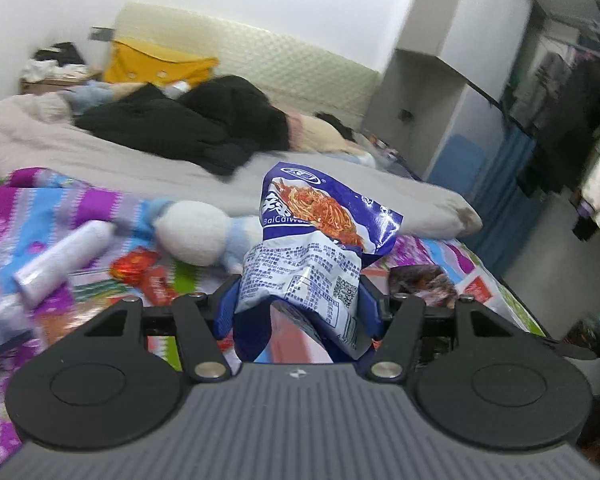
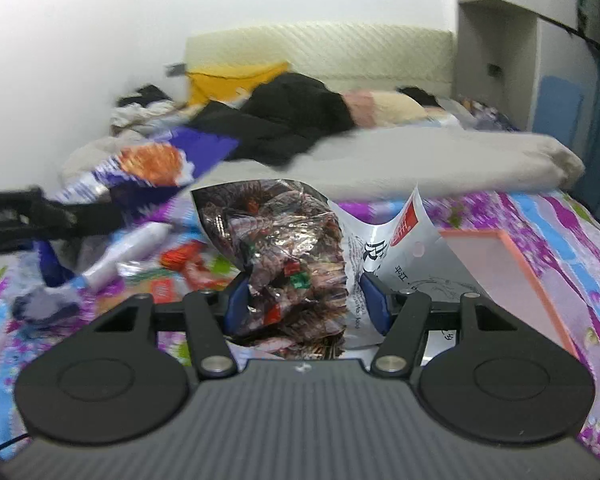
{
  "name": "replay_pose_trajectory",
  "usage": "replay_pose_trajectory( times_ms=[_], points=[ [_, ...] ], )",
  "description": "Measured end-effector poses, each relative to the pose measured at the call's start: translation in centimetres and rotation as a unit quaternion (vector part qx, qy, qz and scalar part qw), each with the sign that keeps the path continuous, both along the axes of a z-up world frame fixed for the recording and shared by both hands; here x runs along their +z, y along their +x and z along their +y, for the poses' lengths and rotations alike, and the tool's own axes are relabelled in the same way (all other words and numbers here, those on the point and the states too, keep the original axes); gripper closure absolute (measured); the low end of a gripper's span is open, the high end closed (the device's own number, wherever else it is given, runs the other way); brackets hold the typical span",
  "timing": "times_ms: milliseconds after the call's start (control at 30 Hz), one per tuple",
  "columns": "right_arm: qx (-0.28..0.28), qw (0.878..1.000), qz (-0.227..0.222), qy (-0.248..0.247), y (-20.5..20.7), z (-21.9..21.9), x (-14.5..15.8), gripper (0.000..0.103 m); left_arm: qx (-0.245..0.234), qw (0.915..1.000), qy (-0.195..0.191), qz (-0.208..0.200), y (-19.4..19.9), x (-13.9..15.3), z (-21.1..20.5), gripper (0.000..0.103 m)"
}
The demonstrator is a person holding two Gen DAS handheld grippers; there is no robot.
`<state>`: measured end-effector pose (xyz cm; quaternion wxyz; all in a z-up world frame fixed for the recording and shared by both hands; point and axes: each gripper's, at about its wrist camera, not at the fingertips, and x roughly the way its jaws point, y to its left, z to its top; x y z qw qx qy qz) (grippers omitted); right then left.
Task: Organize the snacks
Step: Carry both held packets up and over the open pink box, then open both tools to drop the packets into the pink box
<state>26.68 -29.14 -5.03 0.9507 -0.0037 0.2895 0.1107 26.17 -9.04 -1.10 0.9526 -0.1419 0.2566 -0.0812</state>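
The left gripper [image 1: 298, 300] clamps a blue noodle packet [image 1: 320, 232] between its fingers, while the right gripper [image 2: 306, 300] clamps a dark crinkled snack bag [image 2: 292, 248].

Glossy crinkled plastic noodle packet [image 1: 312, 236], shiny foil-like snack bag [image 2: 284, 248], soft printed cloth bedsheet [image 2: 560, 216]

Snacks [image 1: 140, 268] and a white tube [image 1: 64, 258] crowd your left. A pink box [image 2: 512, 280] blocks your right. The grey blanket [image 1: 140, 160] ahead lies open.
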Motion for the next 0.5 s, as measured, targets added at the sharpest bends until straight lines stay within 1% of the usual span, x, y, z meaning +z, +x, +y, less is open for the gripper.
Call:
replay_pose_trajectory(
  times_ms=[100,233,400,500],
  points=[
    [-0.022,1.000,0.015,-0.007,1.2,-2.0,-1.6,0.041,-0.025,0.9995,0.005,0.019,2.5,-1.2,-2.7,0.038],
    [-0.049,0.998,0.047,0.001,3.0,-4.6,-4.0,0.041,-0.050,0.9973,0.016,0.051,5.4,-3.8,-5.7,0.038],
    [-0.066,0.994,0.088,-0.005,5.1,-6.7,-7.5,0.041,-0.068,0.9922,0.025,0.101,9.0,-7.7,-8.7,0.038],
    [-0.076,0.991,0.110,-0.003,5.8,-7.8,-9.4,0.040,-0.084,0.9885,0.017,0.125,10.1,-9.7,-9.8,0.038]
  ],
)
